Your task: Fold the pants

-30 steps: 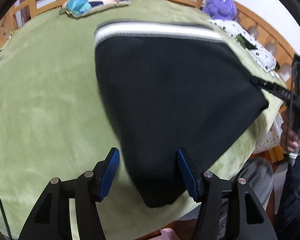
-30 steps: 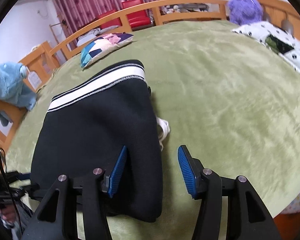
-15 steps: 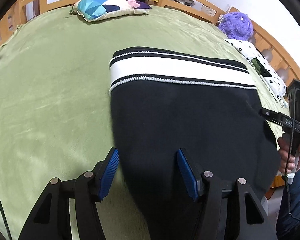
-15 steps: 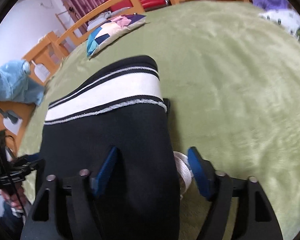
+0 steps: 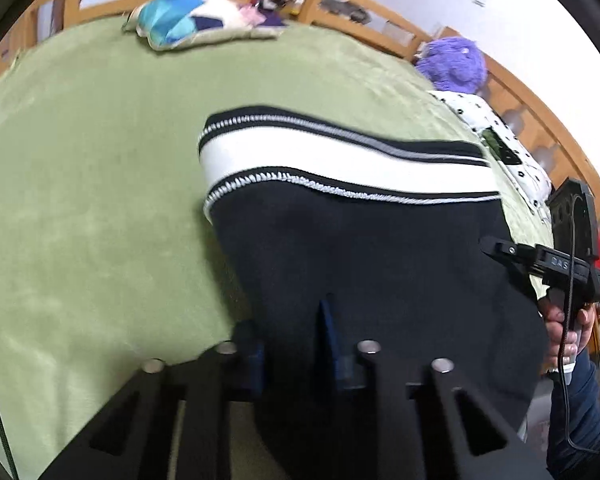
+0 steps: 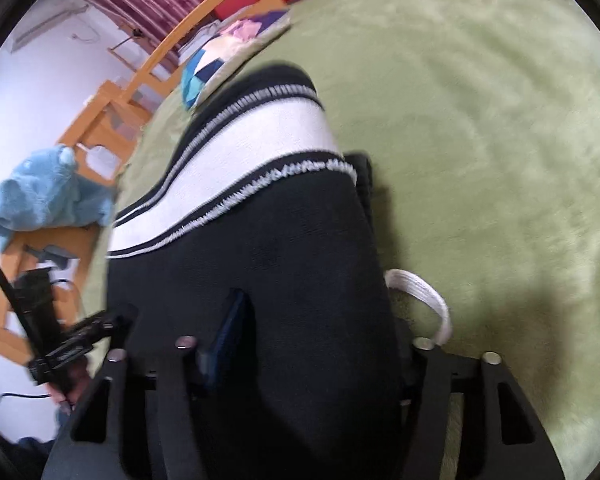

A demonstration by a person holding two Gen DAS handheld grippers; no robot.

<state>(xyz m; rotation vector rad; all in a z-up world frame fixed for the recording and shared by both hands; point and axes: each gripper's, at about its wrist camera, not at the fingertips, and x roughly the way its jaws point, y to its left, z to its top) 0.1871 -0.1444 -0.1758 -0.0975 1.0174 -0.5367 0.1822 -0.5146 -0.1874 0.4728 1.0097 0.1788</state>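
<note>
Black pants (image 5: 380, 248) with a white and black striped waistband (image 5: 340, 164) lie folded on the green blanket. My left gripper (image 5: 290, 344) is closed on the near left edge of the pants. My right gripper (image 6: 316, 344) straddles the near right edge of the pants (image 6: 284, 248); its left blue pad (image 6: 230, 328) presses into the cloth and its right finger is hidden behind the fabric. A white drawstring loop (image 6: 424, 292) sticks out at the right. The right gripper also shows in the left wrist view (image 5: 556, 260), at the pants' right edge.
A green blanket (image 5: 92, 168) covers the bed. A patchwork pillow (image 5: 196, 20) lies at the far side, with a purple plush toy (image 5: 452, 64) and a spotted cushion (image 5: 508, 152) at the right. A wooden rail (image 6: 204, 24) rings the bed. A blue plush (image 6: 44, 196) sits left.
Both grippers moved forward onto the near edge of the pants. The left gripper closed on the cloth. The right gripper's fingers now sit around the fabric's edge.
</note>
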